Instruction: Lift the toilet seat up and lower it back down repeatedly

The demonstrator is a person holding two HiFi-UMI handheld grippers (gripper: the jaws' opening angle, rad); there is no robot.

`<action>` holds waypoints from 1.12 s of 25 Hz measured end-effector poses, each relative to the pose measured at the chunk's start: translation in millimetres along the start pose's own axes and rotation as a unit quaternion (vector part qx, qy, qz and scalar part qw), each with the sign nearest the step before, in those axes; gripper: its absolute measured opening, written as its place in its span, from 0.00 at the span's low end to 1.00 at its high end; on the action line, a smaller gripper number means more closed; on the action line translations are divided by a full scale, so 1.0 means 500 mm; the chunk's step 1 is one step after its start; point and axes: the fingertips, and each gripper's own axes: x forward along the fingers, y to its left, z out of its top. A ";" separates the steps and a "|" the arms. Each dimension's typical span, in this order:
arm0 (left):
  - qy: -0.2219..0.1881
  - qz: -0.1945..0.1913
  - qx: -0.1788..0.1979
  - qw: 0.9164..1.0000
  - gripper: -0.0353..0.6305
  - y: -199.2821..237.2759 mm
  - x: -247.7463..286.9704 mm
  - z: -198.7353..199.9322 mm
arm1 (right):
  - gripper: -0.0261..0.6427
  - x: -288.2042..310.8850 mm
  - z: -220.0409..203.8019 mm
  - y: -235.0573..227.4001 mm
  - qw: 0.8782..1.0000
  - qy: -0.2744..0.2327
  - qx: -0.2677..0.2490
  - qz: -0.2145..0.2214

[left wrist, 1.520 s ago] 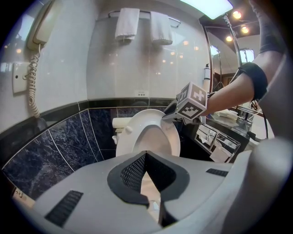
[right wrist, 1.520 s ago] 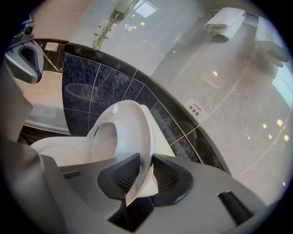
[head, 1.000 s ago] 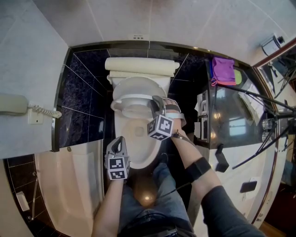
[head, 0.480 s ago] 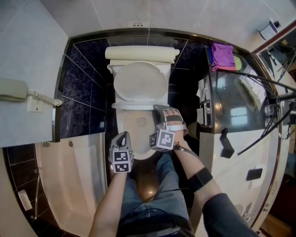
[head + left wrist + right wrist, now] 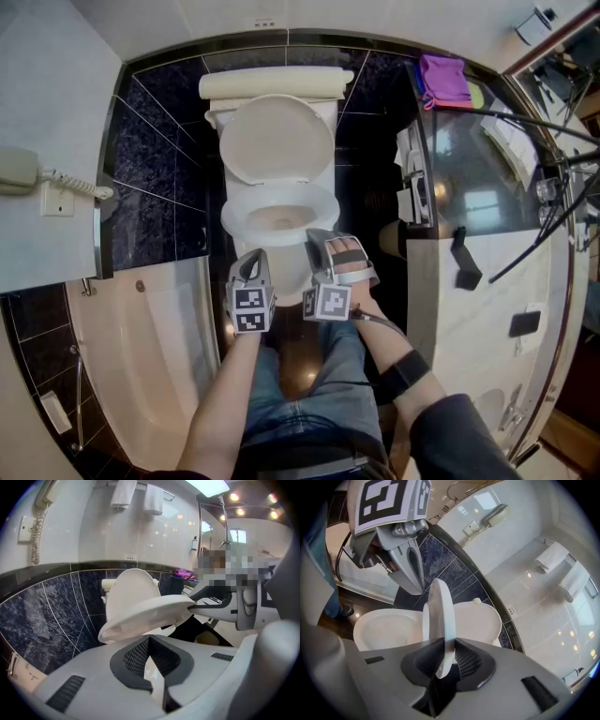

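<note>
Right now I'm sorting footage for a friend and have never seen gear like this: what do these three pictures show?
A person at a toilet holds a gripper in each hand; the marker cubes are part of them. One picture comes from a camera on the person's head, looking down; the other two cameras ride on the grippers and look along their tongs. The right gripper has its tongs clamped on the rim of the toilet seat, holding it partly raised. The lid stands up against the tank. The left gripper is shut and empty. A bathtub lies beside the toilet.
</note>
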 end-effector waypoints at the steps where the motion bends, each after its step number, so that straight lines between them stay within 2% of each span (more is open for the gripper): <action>1: -0.002 -0.001 0.001 1.000 0.05 -0.001 -0.001 -0.004 | 0.17 -0.005 -0.002 0.018 1.000 0.001 -0.006 0.003; 5: 0.006 -0.008 -0.008 1.000 0.05 -0.011 -0.009 -0.039 | 0.17 -0.025 -0.014 0.089 1.000 0.009 -0.022 0.015; 13: 0.028 -0.022 -0.019 0.999 0.05 -0.028 -0.019 -0.122 | 0.18 -0.048 -0.030 0.170 0.998 0.031 -0.031 0.040; 21: 0.041 -0.035 -0.025 0.998 0.05 -0.042 -0.019 -0.214 | 0.16 -0.081 -0.046 0.260 0.996 0.032 -0.043 0.076; 23: 0.043 -0.035 -0.030 0.998 0.05 -0.043 -0.014 -0.234 | 0.06 -0.096 -0.050 0.279 0.996 0.026 -0.037 0.079; 28: 0.068 -0.031 -0.047 0.996 0.05 -0.057 -0.003 -0.322 | 0.06 -0.105 -0.095 0.284 0.998 0.040 0.010 0.055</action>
